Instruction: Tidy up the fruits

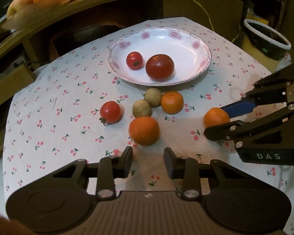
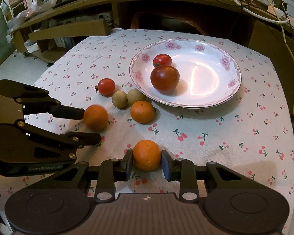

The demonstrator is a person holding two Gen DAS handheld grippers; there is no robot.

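Bracketing near orange (image 2: 146, 155), right gripper (image 2: 147, 163) spread, we judge pre-grasp | left gripper (image 1: 148, 161) spread behind another orange (image 1: 144, 130) | plate (image 2: 233, 66) far

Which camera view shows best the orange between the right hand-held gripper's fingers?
The right wrist view: the orange sits centred between the right hand-held gripper pads. The left wrist view shows it from the side, partly hidden by a finger.

A floral plate (image 2: 233, 90) holds two tomatoes (image 2: 164, 79). On the cloth beside it lie a third tomato (image 2: 106, 87), two brownish-green round fruits (image 2: 119, 99) and three oranges (image 2: 142, 111).
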